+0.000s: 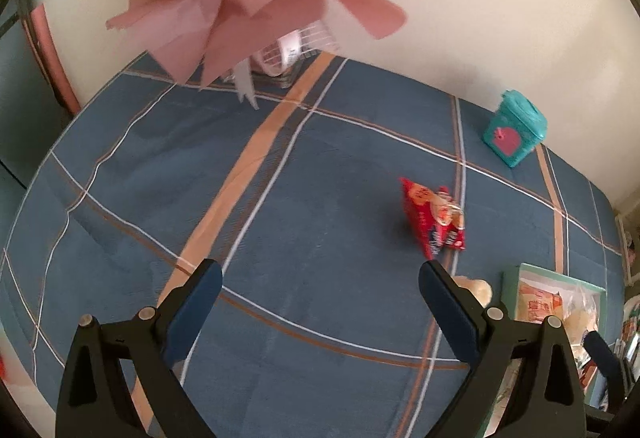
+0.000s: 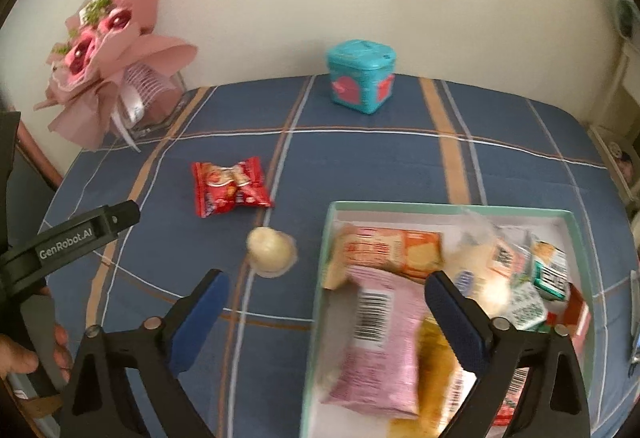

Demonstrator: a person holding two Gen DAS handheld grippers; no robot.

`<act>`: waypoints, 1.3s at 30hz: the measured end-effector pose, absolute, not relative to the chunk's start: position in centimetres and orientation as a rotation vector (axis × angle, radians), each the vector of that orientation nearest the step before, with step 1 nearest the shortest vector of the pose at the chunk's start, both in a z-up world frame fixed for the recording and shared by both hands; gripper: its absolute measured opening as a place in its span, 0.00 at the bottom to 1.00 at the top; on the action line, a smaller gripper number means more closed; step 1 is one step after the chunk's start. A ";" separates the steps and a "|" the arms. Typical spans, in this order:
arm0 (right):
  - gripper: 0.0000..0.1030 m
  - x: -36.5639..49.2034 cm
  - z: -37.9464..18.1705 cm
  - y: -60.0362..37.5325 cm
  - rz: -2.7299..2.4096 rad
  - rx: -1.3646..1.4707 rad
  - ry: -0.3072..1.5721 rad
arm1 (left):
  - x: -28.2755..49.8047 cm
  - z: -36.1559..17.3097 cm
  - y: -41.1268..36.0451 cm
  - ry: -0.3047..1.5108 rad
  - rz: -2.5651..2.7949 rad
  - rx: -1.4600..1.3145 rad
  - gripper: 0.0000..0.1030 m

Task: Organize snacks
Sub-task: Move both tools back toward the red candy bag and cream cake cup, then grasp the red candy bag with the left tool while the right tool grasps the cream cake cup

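A red snack packet [image 1: 436, 217] lies on the blue plaid tablecloth; it also shows in the right wrist view [image 2: 230, 187]. A pale jelly cup [image 2: 270, 250] lies beside it, just left of the snack box; it peeks out behind a finger in the left wrist view [image 1: 478, 288]. A mint-green box [image 2: 329, 222] holds several packets, among them a pink one [image 2: 380, 338] and an orange one [image 2: 394, 248]. My left gripper [image 1: 320, 312] is open and empty, above the cloth short of the red packet. My right gripper [image 2: 326, 318] is open and empty over the box's left edge.
A teal tin with pink hearts [image 2: 362, 76] stands at the back near the wall. A pink paper bouquet [image 2: 112, 42] in a clear vase stands at the back left. The left gripper's body [image 2: 68, 238] and a hand show at the left.
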State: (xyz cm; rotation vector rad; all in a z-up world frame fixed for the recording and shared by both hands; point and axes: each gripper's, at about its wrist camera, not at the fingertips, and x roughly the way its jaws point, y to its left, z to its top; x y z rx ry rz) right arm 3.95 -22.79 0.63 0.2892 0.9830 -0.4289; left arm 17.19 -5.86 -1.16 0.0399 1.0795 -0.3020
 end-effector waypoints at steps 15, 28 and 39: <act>0.62 9.1 -4.3 -19.9 -0.333 0.245 1.104 | 19.1 -3.2 -4.9 1.139 -0.324 0.000 0.96; 0.62 11.1 -7.7 -20.3 -0.337 0.220 1.163 | 20.1 -4.8 -6.8 1.160 -0.393 -0.002 0.96; 0.52 11.6 -8.6 -20.1 -0.340 0.174 1.167 | 20.4 -5.1 -8.2 1.158 -0.455 -0.025 0.96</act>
